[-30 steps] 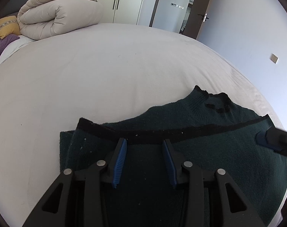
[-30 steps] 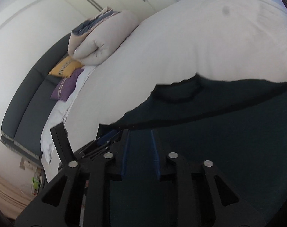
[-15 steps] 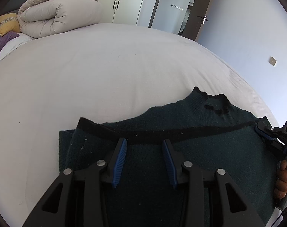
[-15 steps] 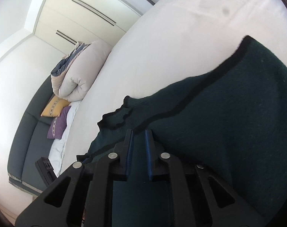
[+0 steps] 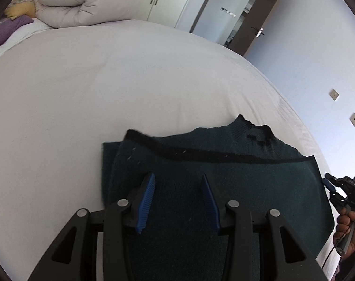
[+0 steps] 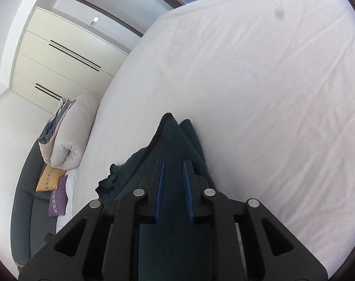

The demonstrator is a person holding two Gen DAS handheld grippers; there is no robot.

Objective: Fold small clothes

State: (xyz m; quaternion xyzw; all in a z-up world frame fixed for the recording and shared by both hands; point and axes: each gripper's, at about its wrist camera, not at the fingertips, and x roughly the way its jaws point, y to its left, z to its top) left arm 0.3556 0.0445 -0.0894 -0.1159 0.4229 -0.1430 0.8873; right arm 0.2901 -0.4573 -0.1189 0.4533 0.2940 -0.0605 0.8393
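Left wrist view shows the dark green sweater (image 5: 224,187) lying on the white bed (image 5: 107,89), near its right edge, with the hem folded up so its black band crosses below the collar. The left claw (image 5: 177,199) hovers over the near left part of the cloth, jaws apart and nothing pinched; they have just been opening a little further. The right claw (image 5: 329,185) sits at the sweater's right edge, held in the person's hand (image 5: 348,227). In the right wrist view the right claw (image 6: 173,187) has its blue pads a narrow gap apart over the knit, which runs beneath them without being squeezed; those jaws have just been opening, so I read it as released.

The likely trouble is the folded layer. At the far left corner the top layer sits skewed against the one beneath, and any drag from a pad brushing the fuzzy knit could pull it further askew. A next pinch could also catch only the top layer, so the fold would slide apart when lifted. The sweater lies close to the bed's right edge, so a careless pull that way might tip part of it off.
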